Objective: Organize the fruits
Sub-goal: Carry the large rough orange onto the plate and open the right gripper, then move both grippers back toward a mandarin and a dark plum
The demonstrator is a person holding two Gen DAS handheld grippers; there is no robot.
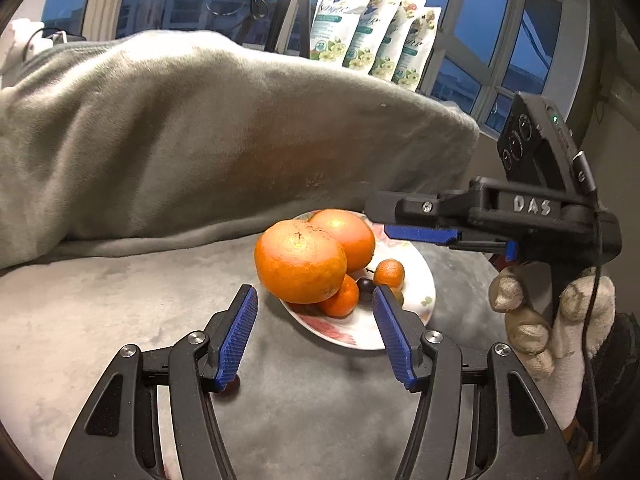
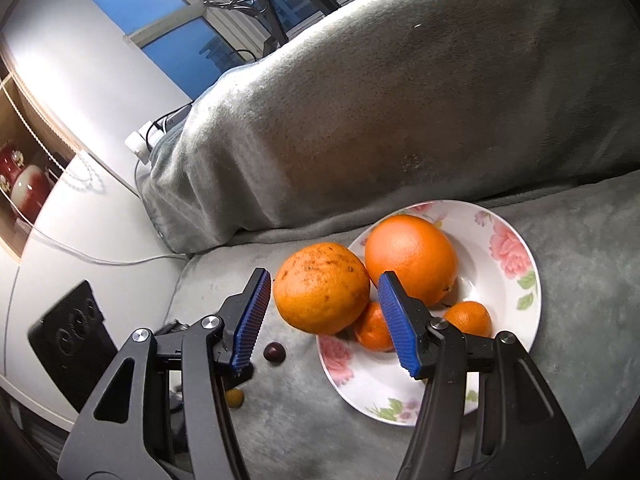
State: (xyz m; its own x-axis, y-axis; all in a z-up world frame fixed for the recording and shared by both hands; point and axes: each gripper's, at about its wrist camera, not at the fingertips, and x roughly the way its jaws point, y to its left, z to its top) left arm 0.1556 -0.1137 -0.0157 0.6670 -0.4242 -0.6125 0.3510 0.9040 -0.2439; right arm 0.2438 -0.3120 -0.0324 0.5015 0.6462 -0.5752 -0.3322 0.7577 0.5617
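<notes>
Just beyond the parted left gripper point(image 1: 316, 304): oranges point(image 1: 300, 267).

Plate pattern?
White plate with pink roses and green leaves, clearest in the right wrist view.

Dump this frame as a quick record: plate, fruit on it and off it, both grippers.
plate: floral, on grey cloth
on plate: smooth orange; small tangerines, two seen
at plate's rim: spotted orange
off plate, on cloth: dark round fruit; small yellowish fruit
left gripper: open, empty
right gripper: open, empty
</notes>
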